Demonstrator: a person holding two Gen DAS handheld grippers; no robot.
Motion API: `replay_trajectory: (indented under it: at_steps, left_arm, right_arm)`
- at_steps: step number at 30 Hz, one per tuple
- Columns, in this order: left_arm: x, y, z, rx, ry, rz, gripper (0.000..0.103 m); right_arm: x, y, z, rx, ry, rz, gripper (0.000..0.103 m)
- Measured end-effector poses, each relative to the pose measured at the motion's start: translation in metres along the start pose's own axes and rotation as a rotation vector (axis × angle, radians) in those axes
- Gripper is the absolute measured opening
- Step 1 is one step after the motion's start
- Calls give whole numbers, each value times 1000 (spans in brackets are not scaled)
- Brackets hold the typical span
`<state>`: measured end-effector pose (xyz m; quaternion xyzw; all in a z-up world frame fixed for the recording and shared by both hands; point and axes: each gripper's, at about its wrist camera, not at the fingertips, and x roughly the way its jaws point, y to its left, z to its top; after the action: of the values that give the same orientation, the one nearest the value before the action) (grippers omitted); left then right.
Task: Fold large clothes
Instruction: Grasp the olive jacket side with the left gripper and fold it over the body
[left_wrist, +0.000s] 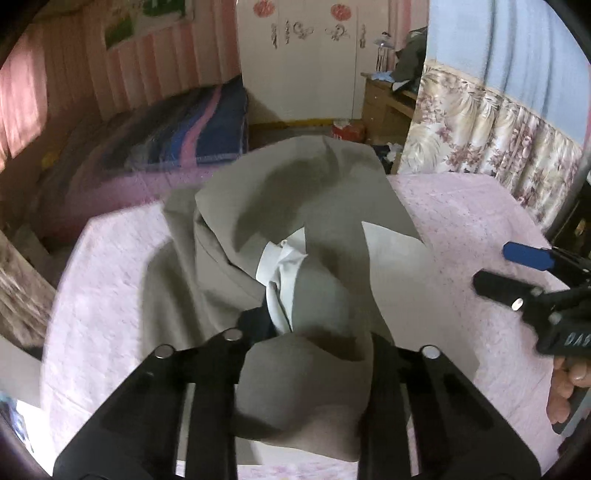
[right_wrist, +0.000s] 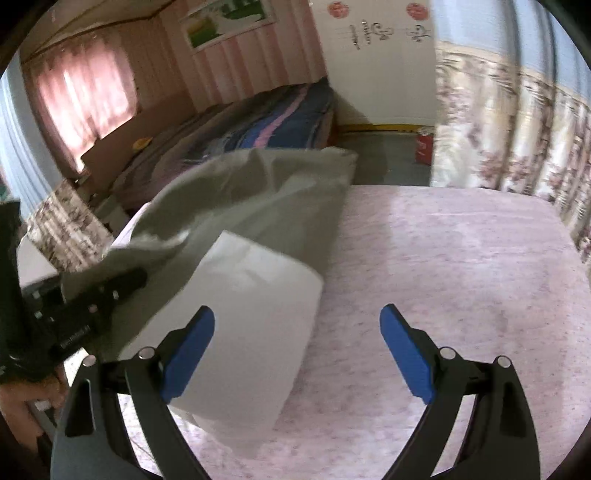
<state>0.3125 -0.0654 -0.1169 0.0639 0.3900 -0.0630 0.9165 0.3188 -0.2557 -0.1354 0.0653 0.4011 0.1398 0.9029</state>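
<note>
A large grey-green cloth garment with a white lining was seen bunched and draped across a table covered in pale pink cloth, with no neat fold yet made, so most of the folding was judged undone. The left gripper was spread around a raised hump of the fabric, and whether it was pinched could not be told; the right gripper was held spread and empty, just right of the garment. A striped bed, floral curtain and white wardrobe were set well back, and nothing was seen in the way.
</note>
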Motion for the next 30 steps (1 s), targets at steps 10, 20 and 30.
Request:
replay_trajectory:
  at_steps: [10,20,30]
  left_arm:
    - [-32,108,-38,-114,-61,81,19]
    - [15,166,-122,-298,-84,63,83]
    - [3,173,-129,-317,-121,42,89]
  right_arm:
    - [35,70,-13,-121,42,66,92]
    - [61,88,-52,-223,-40,-3,101]
    - [57,91,-49,-191,-42,-21,101]
